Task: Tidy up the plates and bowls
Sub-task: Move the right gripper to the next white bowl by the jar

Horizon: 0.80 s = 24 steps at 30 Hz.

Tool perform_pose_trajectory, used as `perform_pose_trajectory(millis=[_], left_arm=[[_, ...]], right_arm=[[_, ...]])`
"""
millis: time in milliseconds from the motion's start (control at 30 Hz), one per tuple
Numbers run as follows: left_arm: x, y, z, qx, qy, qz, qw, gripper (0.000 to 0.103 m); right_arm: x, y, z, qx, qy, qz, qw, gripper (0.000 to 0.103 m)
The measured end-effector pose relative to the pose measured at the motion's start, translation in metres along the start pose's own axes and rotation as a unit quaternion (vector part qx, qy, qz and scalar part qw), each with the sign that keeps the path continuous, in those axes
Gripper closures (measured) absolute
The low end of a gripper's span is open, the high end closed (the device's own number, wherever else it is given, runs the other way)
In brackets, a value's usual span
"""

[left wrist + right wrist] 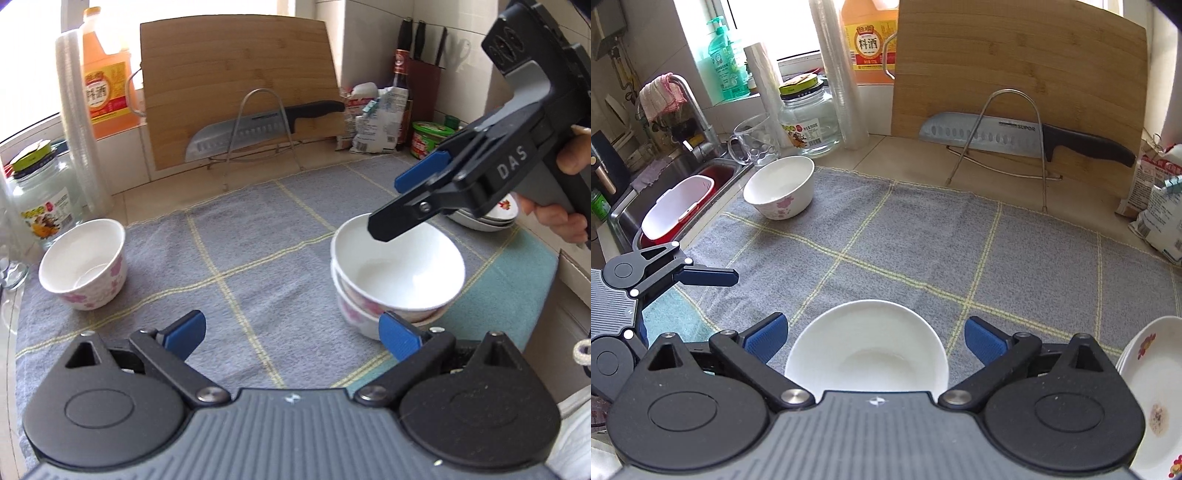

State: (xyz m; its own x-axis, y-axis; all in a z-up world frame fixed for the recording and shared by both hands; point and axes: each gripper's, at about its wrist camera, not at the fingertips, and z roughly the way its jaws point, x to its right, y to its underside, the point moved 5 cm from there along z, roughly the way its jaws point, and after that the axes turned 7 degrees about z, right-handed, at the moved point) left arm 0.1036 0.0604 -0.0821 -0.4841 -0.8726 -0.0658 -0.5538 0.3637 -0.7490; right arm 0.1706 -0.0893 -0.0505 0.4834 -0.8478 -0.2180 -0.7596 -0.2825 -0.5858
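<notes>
Bowls, stacked [397,280], right of centre on my grey checked cloth [236,236]; right gripper [873,341] above them, fingers wide apart, clamping nothing. Left gripper [291,332] low in frame, fingers likewise apart. Single floral bowl [83,262] at left cloth edge; plates [1152,391] at right. Open cloth between. Behind: cutting board [240,88], knife [258,127], jar [42,199].

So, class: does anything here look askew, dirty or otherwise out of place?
The top bowl sits tilted in the bowl beneath, not nested level. The top plate of the stack at the right has a brownish stain.
</notes>
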Motion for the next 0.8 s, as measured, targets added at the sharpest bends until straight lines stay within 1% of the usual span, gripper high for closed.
perform_pose_trajectory(millis=[167, 300, 433, 567, 633, 800], left_arm=[[-0.042, 0.018, 0.001, -0.007, -0.055, -0.029, 0.998, 0.003], [-0.074, 0.03, 0.002, -0.003, -0.078, -0.052, 0.9956, 0.003], [-0.102, 0.035, 0.006, 0.009, -0.097, -0.06, 0.9935, 0.003], [-0.124, 0.036, 0.015, 0.02, -0.113, -0.057, 0.9918, 0.003], [-0.133, 0.036, 0.021, 0.019, -0.122, -0.054, 0.9909, 0.003], [-0.149, 0.034, 0.034, 0.025, -0.123, -0.051, 0.9908, 0.003]], right_arm=[[-0.026, -0.016, 0.016, -0.008, -0.009, -0.03, 0.999, 0.0], [-0.046, -0.029, 0.032, -0.015, -0.014, -0.046, 0.999, 0.0], [-0.065, -0.044, 0.052, -0.017, -0.016, -0.054, 0.998, 0.0], [-0.082, -0.061, 0.073, -0.017, -0.019, -0.062, 0.998, 0.0], [-0.088, -0.07, 0.085, -0.018, -0.017, -0.065, 0.998, 0.0], [-0.101, -0.089, 0.113, -0.029, -0.025, -0.067, 0.997, 0.0]])
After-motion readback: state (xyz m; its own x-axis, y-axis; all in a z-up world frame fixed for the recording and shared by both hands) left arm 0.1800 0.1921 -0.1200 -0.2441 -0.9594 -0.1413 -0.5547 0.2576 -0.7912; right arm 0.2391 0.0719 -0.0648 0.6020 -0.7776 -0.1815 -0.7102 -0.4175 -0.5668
